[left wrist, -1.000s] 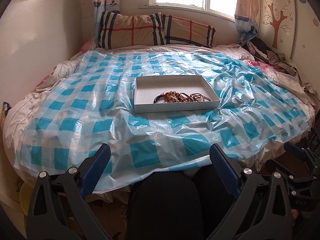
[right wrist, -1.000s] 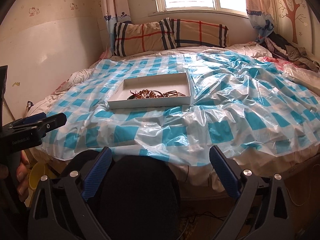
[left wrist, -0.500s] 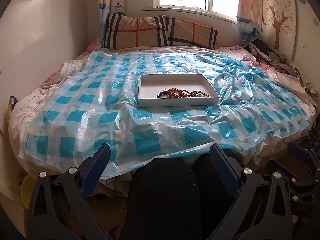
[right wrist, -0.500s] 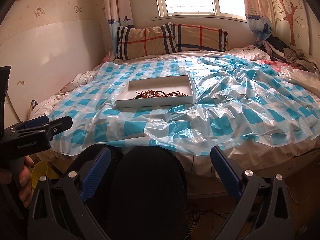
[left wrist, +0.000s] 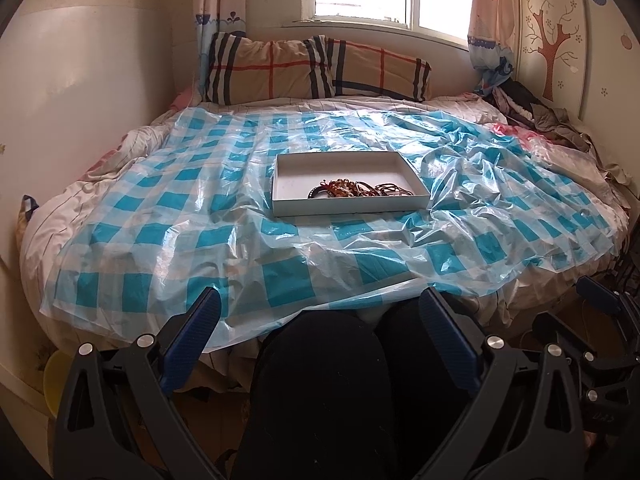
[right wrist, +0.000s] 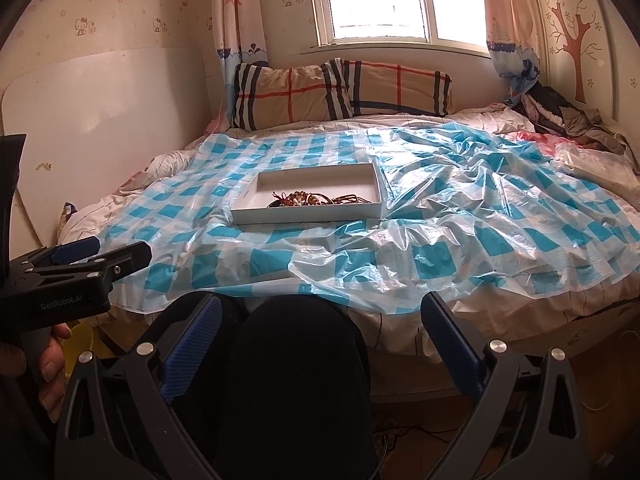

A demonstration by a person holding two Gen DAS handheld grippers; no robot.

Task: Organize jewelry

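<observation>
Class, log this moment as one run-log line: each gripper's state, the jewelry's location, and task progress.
left gripper: open, empty | right gripper: open, empty | jewelry: tangled in white tray on checked sheet | sorting: not begun

Tangled brown-amber jewelry (left wrist: 352, 191) – heaped in shallow white tray (left wrist: 348, 210), near front wall.

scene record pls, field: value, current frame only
surface: bed under blue-checked plastic sheet
container: white tray lying on the sheet
contents: tangled jewelry at tray's near side, pieces not separable
left gripper: open, empty, short of the bed
right gripper: open, empty, short of the bed
background: two plaid pillows under the window
</observation>
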